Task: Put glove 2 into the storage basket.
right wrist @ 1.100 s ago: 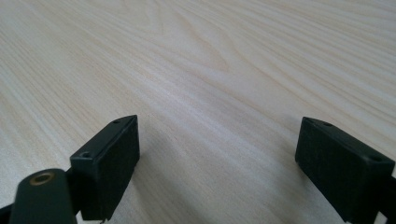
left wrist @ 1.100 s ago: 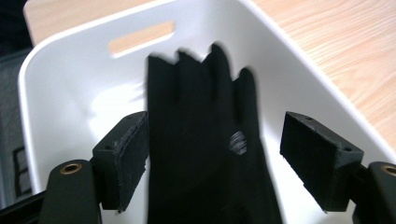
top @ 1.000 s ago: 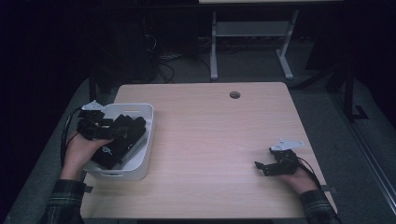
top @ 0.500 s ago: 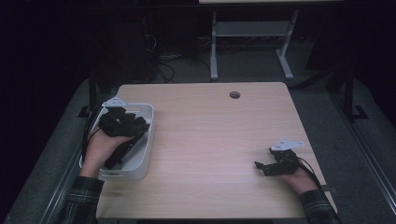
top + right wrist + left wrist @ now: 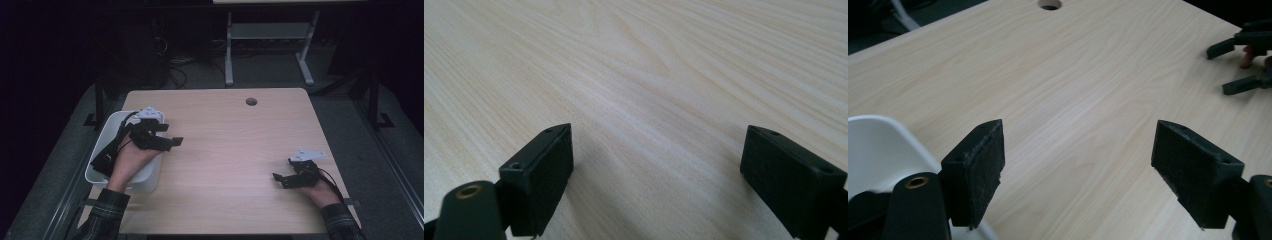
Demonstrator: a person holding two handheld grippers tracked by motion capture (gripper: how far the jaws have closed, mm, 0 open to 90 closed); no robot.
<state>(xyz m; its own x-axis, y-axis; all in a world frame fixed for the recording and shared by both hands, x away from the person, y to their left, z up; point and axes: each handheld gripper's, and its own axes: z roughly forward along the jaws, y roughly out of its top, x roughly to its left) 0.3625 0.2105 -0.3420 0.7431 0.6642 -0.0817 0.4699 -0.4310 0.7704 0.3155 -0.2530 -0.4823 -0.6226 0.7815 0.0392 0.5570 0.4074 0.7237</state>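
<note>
One white tub (image 5: 102,150), dark contents

- Table (image 5: 235,150): light wood-grain top, round cable hole (image 5: 251,101) near far edge.
- Floor (image 5: 350,107): grey carpet, dim.
- Desk frame (image 5: 265,45): white legs, beyond table.
- Cables (image 5: 175,65): tangled on floor, far left.
- Surroundings: dark.

Plaid sleeves, black grippers w/ grey plates, black cables.

A pale wooden desk (image 5: 225,150) with a round cable hole (image 5: 251,101) near its upper edge carries a white bin (image 5: 102,145) at the frame's left.
</note>
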